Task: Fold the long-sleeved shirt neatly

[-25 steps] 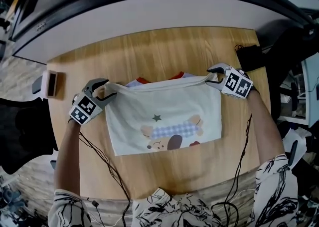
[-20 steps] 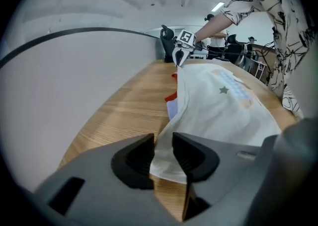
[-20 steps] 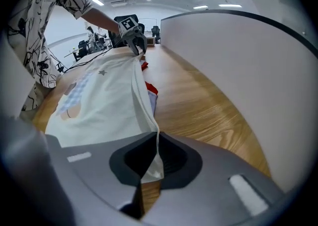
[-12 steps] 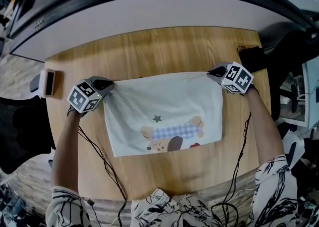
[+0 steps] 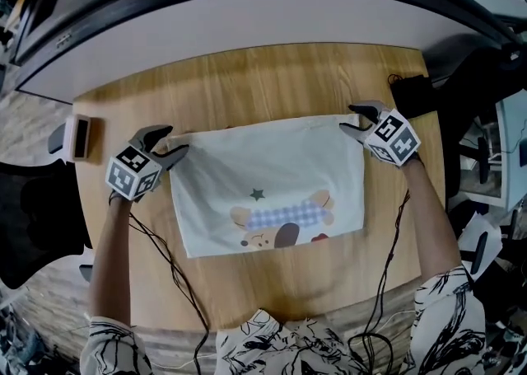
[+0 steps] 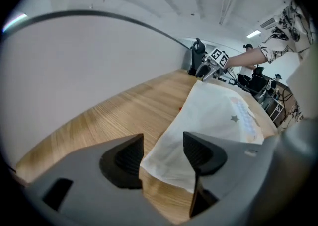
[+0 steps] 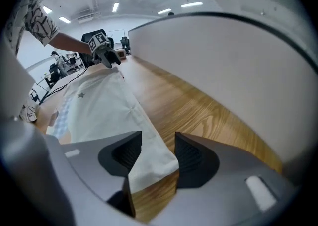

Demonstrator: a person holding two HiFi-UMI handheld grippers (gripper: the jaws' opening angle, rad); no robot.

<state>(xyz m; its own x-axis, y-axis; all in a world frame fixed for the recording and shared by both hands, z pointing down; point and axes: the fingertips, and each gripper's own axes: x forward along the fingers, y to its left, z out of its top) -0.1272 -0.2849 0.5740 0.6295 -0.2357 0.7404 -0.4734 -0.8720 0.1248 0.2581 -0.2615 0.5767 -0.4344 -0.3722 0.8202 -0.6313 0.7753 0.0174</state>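
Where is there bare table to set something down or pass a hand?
Widest: the far strip of table between the shirt and the white wall. Also the near strip between shirt and person, though cables cross it. Crowded: the shirt's far corners, where left gripper and right gripper, fingers just opened, straddle the cloth.
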